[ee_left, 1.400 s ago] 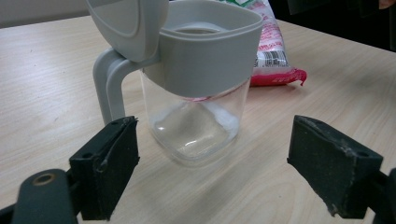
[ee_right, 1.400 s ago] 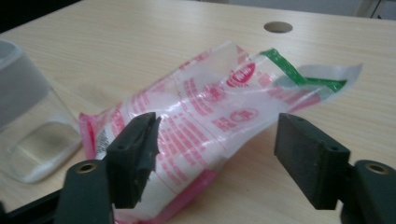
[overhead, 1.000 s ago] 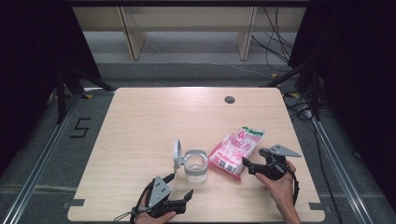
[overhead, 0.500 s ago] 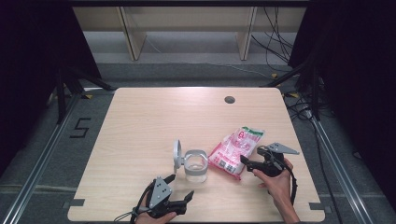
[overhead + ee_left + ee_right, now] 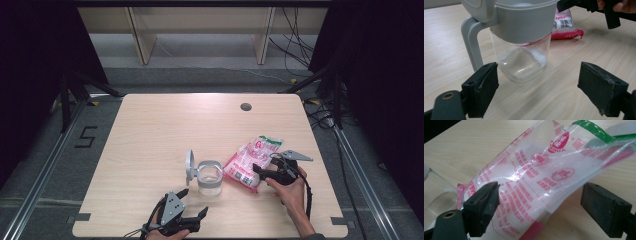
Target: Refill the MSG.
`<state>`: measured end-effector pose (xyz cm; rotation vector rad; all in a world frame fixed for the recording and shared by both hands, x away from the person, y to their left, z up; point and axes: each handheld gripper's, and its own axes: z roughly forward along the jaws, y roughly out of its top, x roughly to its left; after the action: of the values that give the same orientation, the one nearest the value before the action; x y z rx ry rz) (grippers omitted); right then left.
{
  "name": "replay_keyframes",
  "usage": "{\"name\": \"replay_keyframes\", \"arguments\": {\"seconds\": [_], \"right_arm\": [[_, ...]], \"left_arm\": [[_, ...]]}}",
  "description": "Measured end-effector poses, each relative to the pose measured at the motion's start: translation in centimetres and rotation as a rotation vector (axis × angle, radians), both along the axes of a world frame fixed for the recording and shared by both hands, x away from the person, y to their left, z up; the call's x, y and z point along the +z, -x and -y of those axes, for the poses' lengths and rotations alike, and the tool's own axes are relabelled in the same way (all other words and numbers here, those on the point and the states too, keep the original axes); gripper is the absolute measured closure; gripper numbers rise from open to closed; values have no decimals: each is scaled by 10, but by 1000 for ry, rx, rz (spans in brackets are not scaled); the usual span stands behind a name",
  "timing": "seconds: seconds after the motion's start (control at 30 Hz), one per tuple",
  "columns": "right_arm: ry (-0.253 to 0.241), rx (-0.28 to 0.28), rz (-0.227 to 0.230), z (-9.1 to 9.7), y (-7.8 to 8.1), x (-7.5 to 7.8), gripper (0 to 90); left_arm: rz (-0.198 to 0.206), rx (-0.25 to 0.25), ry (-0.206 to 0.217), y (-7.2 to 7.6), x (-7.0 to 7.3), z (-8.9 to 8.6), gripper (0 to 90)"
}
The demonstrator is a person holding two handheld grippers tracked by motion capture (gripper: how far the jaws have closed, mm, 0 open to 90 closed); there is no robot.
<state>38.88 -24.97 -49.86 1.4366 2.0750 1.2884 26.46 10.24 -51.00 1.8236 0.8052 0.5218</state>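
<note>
Two grippers: both with jaws spread wide, nothing clamped
left gripper: near front edge of surface, left of middle, aimed at jar, short of it
right gripper: front right part of surface, jaws straddling near end of bag, not pinched yet
jar: clear glass, grey collar and handle, grey flip lid standing open on its left; upright, near front edge, about centre; a little white powder on the bottom, from the left gripper view
bag: pink and clear printed pouch, green strip at far end, just right of jar, lying flat; looks touching or nearly touching jar, cannot tell which
step (judged): right gripper about to pinch bag, likely to lift and tip into jar
risk 1: slick film slides out of jaws if the pinch lands on the thin edge
risk 2: swinging bag clips jar or open lid, jar tips since left jaws are not steadying it
risk 3: contents spill on surface if the mouth is open when lifted
</note>
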Motion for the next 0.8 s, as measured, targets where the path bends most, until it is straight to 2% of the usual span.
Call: {"name": "replay_keyframes", "arguments": {"seconds": [0.03, 0.07, 0.1, 0.2, 0.23, 0.27, 0.3, 0.33, 0.37, 0.4, 0.43, 0.47, 0.5, 0.53, 0.57, 0.6, 0.63, 0.67, 0.7, 0.73, 0.77, 0.8], "right_arm": [[-40, -5, -15, -4, 1, 1, 158], [-4, 12, 5, -2, -2, 0, 159], [-6, 11, 18, -5, -5, -1, 161], [-1, 10, 14, -8, -9, -1, 178], [-14, 20, 10, -9, -10, -1, 184], [-17, 15, 8, -10, -12, -1, 198], [-22, 14, 3, -10, -14, -2, 240], [-13, -5, 10, -10, -15, -4, 268], [-29, 2, -3, -9, -16, -4, 287], [-28, -13, 10, -8, -18, -6, 314], [-49, -9, 2, -7, -19, -6, 344], [-33, -16, -3, -5, -19, -6, 372], [-47, -13, -4, -4, -20, -6, 393], [-73, -47, -39, -6, -18, -5, 409], [-71, -30, -4, -3, -22, -8, 430], [-94, -53, -30, -5, -21, -8, 441], [-52, -33, -11, -2, -24, -9, 448], [-60, -22, -10, -1, -24, -9, 459], [-52, -48, -16, -4, -25, -9, 467], [-70, -41, 3, -4, -26, -11, 472], [-67, -33, 1, -4, -27, -11, 478], [-61, -34, 1, -4, -27, -11, 490]], "left_arm": [[2, 0, -1, 0, 0, 0, 155], [6, 1, -10, -1, 1, -1, 155], [-12, 20, 28, 1, -1, 1, 156], [-19, 15, 26, 1, 0, 0, 156], [-16, 12, 26, 1, 0, 0, 156], [-13, 15, 42, 0, -1, 1, 156], [3, 5, 7, -1, 0, -1, 156], [-11, 12, 19, 0, -1, 0, 156], [-24, 10, 18, 1, -2, 1, 156], [-2, -8, 4, -1, -1, 0, 156], [-3, -5, 6, -1, -1, 0, 156], [-1, -9, 11, -1, -1, 0, 156], [-1, -9, 10, -1, -2, 0, 156], [0, -3, 16, -1, -2, 1, 156], [-3, 0, 12, 0, -2, 1, 156], [-23, 8, 42, 1, -3, 3, 156], [-20, 7, 24, 1, -2, 1, 156], [-19, 11, 28, 1, -2, 1, 156], [2, -6, 6, -1, -2, 0, 156], [-1, 0, -6, -1, -2, 0, 156], [-1, -6, -20, -1, -2, -1, 156], [-3, -3, 15, 0, -2, 1, 156]]}}
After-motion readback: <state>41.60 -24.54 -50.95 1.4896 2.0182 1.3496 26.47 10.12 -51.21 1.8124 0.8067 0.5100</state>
